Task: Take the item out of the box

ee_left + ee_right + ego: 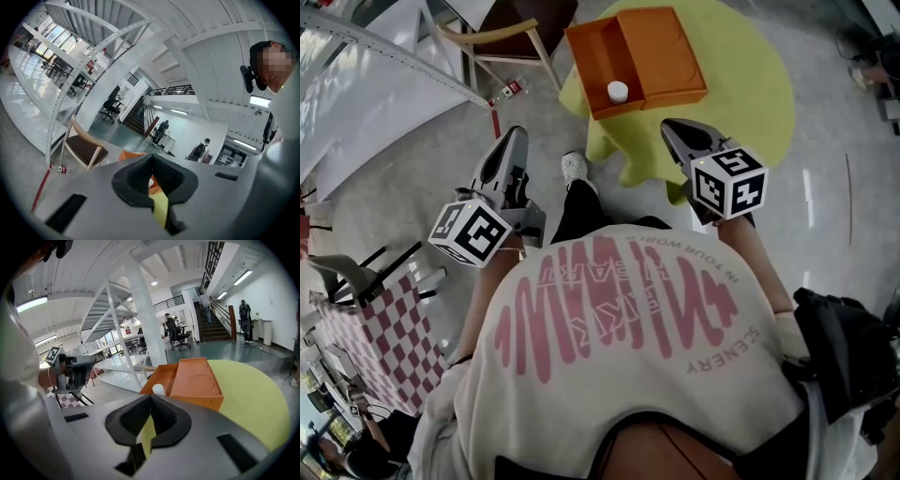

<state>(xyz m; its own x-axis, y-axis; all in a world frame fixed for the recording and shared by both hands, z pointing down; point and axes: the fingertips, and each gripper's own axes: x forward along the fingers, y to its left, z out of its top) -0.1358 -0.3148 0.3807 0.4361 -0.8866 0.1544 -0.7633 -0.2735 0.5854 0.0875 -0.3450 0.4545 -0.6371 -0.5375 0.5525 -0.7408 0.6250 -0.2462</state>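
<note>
Item (618,91): small, white, round-topped. It sits in the open left half of the orange box (661,52), at that half's near end. Neither gripper touches it.

Right gripper (677,131): jaws together, with only a thin slit between the pads and nothing held. It points down and away toward the box, its tips over the near edge of the yellow table (759,103). It is well apart from the box.

Left gripper (514,139): its own view also shows the jaws together, with the same thin slit and nothing between the pads. It is held more level than the right one, over the grey floor (394,187) to the left of the table. It is also well apart from the box.

Box: on the far left part of the table. The right half is covered by a flat orange top with a round mark pressed into it.

Surroundings:
- The person's shoe (574,167) is on the floor between the two grippers, just beside the table's near edge.
- A wooden chair (502,36) with a dark seat stands left of the box, off the table.
- A small red and white object (508,91) lies on the floor by a chair leg; too small to identify.
- A red and white checked panel (366,328) is at the near left.
</note>
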